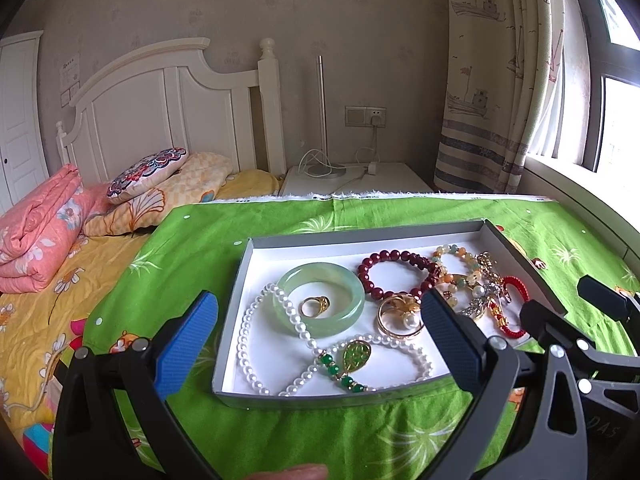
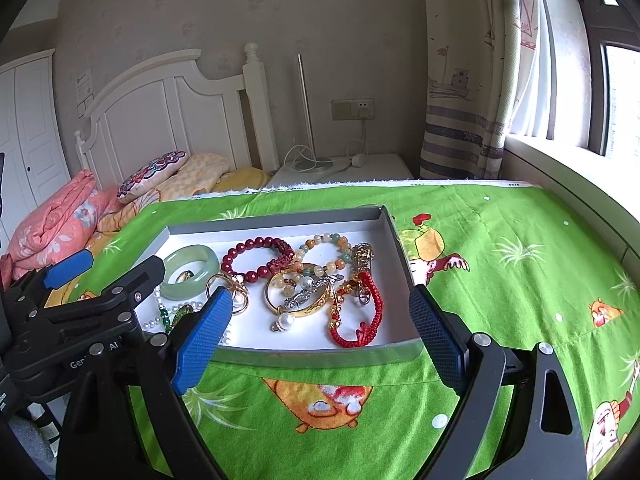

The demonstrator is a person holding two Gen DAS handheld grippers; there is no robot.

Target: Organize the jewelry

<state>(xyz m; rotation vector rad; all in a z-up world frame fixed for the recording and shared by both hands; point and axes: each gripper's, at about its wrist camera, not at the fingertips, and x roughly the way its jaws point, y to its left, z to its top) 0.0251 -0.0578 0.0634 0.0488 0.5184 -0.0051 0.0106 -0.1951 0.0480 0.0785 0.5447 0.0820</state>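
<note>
A shallow grey tray (image 1: 352,237) (image 2: 276,222) with a white floor lies on the green cloth and holds the jewelry. Inside are a pale green jade bangle (image 1: 319,299) (image 2: 191,273) with a gold ring (image 1: 315,305) in its middle, a dark red bead bracelet (image 1: 398,274) (image 2: 259,257), a pearl necklace (image 1: 256,344) with a green pendant (image 1: 356,355), a gold bangle (image 2: 304,305) and a red cord bracelet (image 2: 360,316). My left gripper (image 1: 320,332) is open just above the tray's near side. My right gripper (image 2: 320,328) is open too, over the tray's near right corner. Neither holds anything.
The green cartoon-print cloth (image 2: 500,248) covers the table. A bed with a white headboard (image 1: 168,112), pillows and a pink quilt (image 1: 36,228) lies to the left. A white nightstand (image 1: 356,178) with a lamp and cables stands behind. Curtains (image 1: 492,80) and a window are at right.
</note>
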